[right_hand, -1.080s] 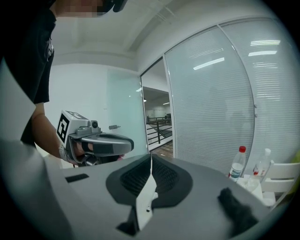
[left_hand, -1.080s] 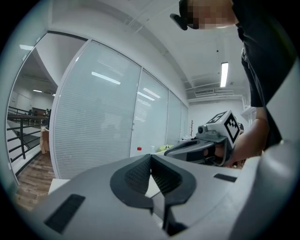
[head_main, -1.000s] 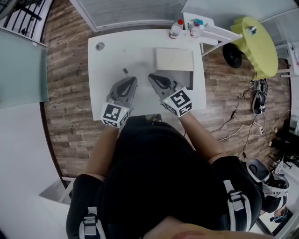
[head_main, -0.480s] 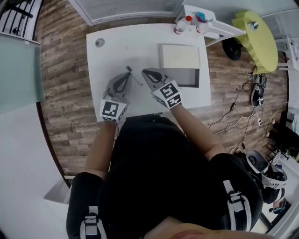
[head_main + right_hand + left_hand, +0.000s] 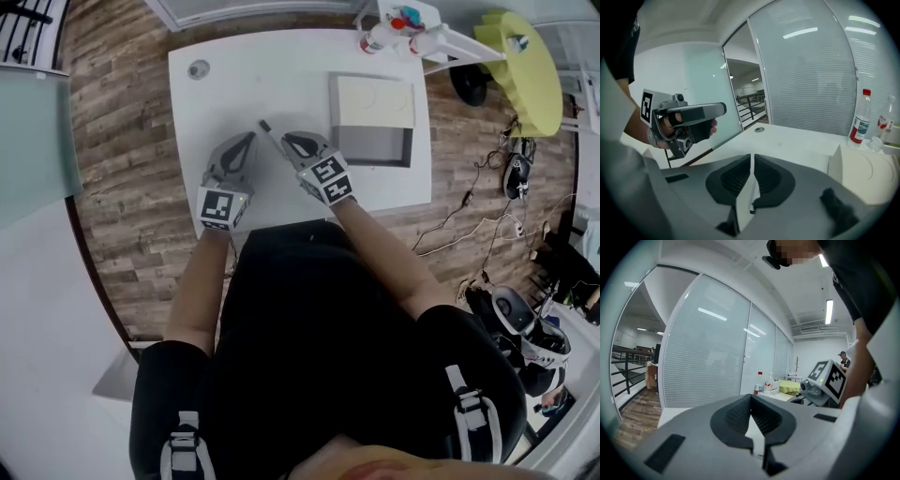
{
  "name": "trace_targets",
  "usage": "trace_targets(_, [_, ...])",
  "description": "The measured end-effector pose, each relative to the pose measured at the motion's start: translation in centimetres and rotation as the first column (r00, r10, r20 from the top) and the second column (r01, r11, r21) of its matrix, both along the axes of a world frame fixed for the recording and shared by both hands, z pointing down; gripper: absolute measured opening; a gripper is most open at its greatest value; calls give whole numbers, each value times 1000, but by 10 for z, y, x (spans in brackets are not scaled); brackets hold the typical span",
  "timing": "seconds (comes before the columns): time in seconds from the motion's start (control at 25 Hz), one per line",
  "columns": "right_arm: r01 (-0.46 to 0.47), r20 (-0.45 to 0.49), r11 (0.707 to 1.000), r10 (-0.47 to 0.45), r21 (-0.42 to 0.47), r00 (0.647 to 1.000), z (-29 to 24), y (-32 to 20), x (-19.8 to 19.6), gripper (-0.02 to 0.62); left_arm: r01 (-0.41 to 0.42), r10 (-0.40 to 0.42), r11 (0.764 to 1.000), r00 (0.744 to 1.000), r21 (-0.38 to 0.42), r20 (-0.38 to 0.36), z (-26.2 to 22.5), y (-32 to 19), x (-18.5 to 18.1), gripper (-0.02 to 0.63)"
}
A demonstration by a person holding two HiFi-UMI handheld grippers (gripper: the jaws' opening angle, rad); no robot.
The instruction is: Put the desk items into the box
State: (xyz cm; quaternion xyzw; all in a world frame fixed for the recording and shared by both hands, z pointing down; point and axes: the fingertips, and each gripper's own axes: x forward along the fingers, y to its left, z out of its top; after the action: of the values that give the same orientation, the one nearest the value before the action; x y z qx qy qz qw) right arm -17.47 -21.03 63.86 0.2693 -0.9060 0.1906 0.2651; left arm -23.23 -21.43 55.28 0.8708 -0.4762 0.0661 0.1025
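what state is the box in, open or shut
Open: the box has its white lid folded back, and the head view shows its grey inside.

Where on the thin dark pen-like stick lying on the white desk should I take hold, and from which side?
Probably mid-shaft on the thin dark pen-like stick, from straight above, the right gripper closing across its narrow width. It lies flat and slanted on the white desk, so only its long sides offer a hold.

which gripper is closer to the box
The right gripper, just beside the open box; the left gripper is farther from it, beyond the right one.
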Motion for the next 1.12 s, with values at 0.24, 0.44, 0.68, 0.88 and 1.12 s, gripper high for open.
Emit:
trace_targets(0.24, [-10,-29,1000,10,-18,1000,37,-3,-11,18,0,0,1000,1000,-9,-9,26,-14,-3,12])
trace_targets(0.44, [0,-60,1000,-1,-28,998,68,-4,-18,20,-5,5,1000,1000,-16,-9,46,-24,-1,12])
trace_targets(0.68, [-16,-108,999,10,-50,994,98,-8,-17,90,-8,8,999,1000,-48,1,70,-27,0,12])
trace_targets(0.88, [-9,-133,998,0,-63,991,113,-8,-18,101,1,-1,998,1000,-71,0,84,-28,-2,12])
trace_targets(1.12, [17,-180,998,-29,-66,983,128,0,-20,106,18,-18,996,1000,-83,8,94,-32,-7,12])
